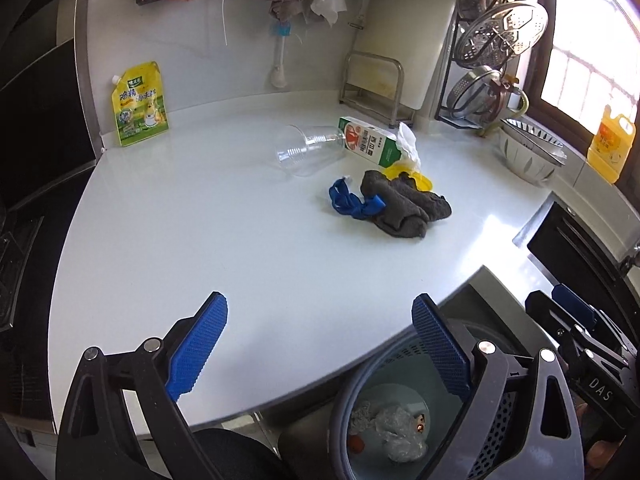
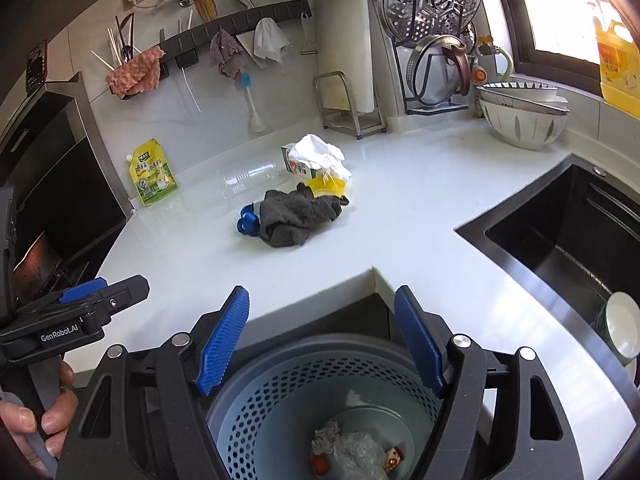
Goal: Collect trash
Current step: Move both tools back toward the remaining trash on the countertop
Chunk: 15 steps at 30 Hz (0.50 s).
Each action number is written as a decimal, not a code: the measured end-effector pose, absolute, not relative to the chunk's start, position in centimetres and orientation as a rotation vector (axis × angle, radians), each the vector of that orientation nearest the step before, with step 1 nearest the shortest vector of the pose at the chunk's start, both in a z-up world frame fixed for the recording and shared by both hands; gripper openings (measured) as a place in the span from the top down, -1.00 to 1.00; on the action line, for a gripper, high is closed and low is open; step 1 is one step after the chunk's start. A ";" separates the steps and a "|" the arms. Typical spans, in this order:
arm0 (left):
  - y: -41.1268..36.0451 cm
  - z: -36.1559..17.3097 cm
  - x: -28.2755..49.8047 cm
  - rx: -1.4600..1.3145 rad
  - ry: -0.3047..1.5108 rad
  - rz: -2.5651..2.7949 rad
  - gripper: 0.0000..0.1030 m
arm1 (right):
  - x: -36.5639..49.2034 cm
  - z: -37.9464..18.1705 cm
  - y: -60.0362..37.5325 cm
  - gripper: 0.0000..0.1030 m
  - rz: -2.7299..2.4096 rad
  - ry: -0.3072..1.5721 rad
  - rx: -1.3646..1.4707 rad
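Observation:
A pile lies mid-counter: a clear plastic cup (image 1: 305, 151) on its side, a green-and-white carton (image 1: 368, 145), a white tissue (image 1: 408, 140), a yellow wrapper (image 1: 416, 174), a grey cloth (image 1: 404, 204) and a blue scrap (image 1: 352, 202). The right wrist view shows the same cup (image 2: 244, 184), tissue (image 2: 320, 152), cloth (image 2: 296, 216) and blue scrap (image 2: 247, 222). A blue perforated bin (image 1: 360, 376) stands below the counter edge and holds crumpled trash (image 2: 352, 448). My left gripper (image 1: 320, 344) is open and empty over the counter's near edge. My right gripper (image 2: 322, 340) is open and empty above the bin (image 2: 280, 396).
A yellow seasoning pouch (image 1: 140, 104) leans on the back wall. A dish rack (image 1: 492, 40) with lids, stacked bowls (image 1: 528, 152) and a yellow oil jug (image 1: 612, 144) stand at the right. A black sink (image 2: 568, 232) lies right of the counter (image 1: 240, 220). Cloths hang on a wall rail (image 2: 240, 28).

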<state>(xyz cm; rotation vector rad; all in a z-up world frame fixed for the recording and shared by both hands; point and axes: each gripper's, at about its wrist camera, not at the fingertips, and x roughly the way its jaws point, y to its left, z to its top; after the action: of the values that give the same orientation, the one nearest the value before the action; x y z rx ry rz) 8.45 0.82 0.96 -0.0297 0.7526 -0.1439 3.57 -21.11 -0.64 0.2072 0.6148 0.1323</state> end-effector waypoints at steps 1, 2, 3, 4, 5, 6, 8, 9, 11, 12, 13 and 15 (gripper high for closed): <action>1.0 1.0 9.2 -0.033 0.752 -0.138 -0.78 | 4.3 -0.4 -21.1 -0.41 0.135 0.612 0.208; 1.2 1.0 9.9 -0.035 0.751 -0.130 -0.78 | 5.0 -0.3 -21.1 -0.42 0.137 0.611 0.207; 1.3 1.0 10.5 -0.038 0.750 -0.123 -0.78 | 5.7 -0.1 -21.0 -0.42 0.139 0.612 0.205; 1.4 0.9 11.2 -0.041 0.751 -0.117 -0.78 | 6.4 0.0 -21.0 -0.42 0.141 0.613 0.201; 1.5 0.9 11.9 -0.045 0.754 -0.112 -0.78 | 7.1 0.0 -20.8 -0.42 0.145 0.616 0.196; 1.6 0.8 12.6 -0.049 0.754 -0.110 -0.78 | 7.9 0.0 -20.7 -0.42 0.149 0.620 0.192; 1.7 0.6 13.8 -0.053 0.753 -0.099 -0.78 | 9.4 0.0 -20.3 -0.42 0.158 0.631 0.184; 1.8 0.5 14.3 -0.056 0.753 -0.094 -0.78 | 10.1 -0.2 -20.0 -0.42 0.163 0.638 0.180; 2.0 0.3 15.2 -0.067 0.756 -0.087 -0.78 | 11.6 -0.5 -19.6 -0.42 0.172 0.654 0.172; 2.1 0.2 15.6 -0.074 0.757 -0.081 -0.78 | 12.3 -0.6 -19.3 -0.42 0.174 0.660 0.166; 2.2 0.1 15.9 -0.076 0.758 -0.079 -0.78 | 13.0 -0.8 -19.1 -0.42 0.175 0.665 0.161; 2.4 -0.2 16.5 -0.071 0.762 -0.071 -0.78 | 14.3 -1.2 -18.6 -0.42 0.180 0.680 0.155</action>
<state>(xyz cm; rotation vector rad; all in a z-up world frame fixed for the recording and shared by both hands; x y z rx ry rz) 16.52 2.40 -0.24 -0.0712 0.7618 -0.0713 14.28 -18.62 -1.16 0.1545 0.6800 0.1799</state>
